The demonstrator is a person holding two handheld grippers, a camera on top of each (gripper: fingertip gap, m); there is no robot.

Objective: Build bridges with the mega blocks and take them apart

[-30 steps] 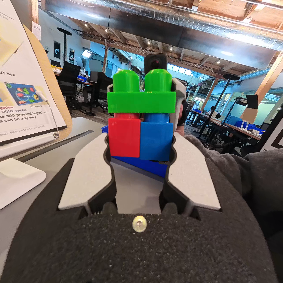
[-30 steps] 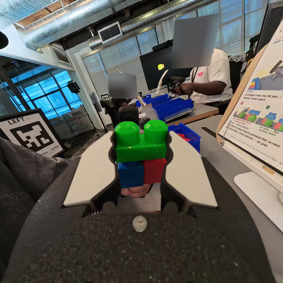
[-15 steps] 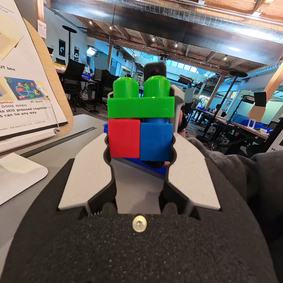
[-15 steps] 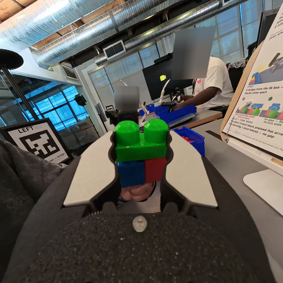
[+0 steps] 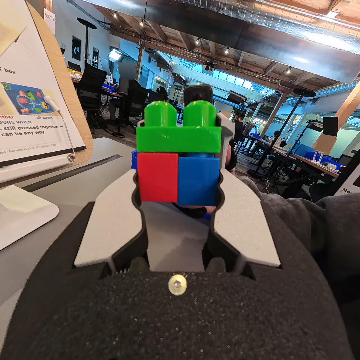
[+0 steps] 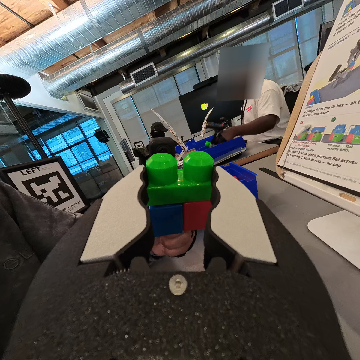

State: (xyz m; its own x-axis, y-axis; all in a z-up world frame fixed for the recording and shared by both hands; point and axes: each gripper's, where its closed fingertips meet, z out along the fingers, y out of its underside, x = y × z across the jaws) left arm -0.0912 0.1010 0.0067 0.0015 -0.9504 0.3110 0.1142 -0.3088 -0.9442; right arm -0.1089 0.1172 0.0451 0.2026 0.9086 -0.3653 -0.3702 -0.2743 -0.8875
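While both tongs are raised above the grey table (image 5: pixel 101 187), the room behind them is an open workshop with bare timber beams, ribbed metal ducts (image 6: pixel 109 39) and large windows.

In the left wrist view, a sheet of instructions on a wooden board (image 5: pixel 37 109) stands left of the left gripper (image 5: pixel 178 184), and a dark grey sleeve (image 5: pixel 303 218) lies to its right. In the right wrist view, a framed black-and-white marker (image 6: pixel 45 187) stands left of the right gripper (image 6: pixel 179 187); a blue bin (image 6: pixel 242 180) sits just behind its right finger, and a second sheet on a board (image 6: pixel 331 136) stands farther right. A person in a white shirt (image 6: pixel 265 116) works at a far table.

The gripper fingers are pale grey and matt, with wavy black inner pads, and spring from a body of coarse black foam. The bridge is glossy moulded plastic: a green block (image 5: pixel 178 139) with two rounded studs spans a red block (image 5: pixel 157 177) and a blue block (image 5: pixel 197 181), both cube-shaped and touching side by side.

The bridge is upright between the tips of both tongs, studs upward, its long axis horizontal from finger to finger. The left gripper pinches the red and blue blocks at their outer faces. The right gripper pinches the green block at its two ends. A narrow gap shows above the blue block in the left wrist view.
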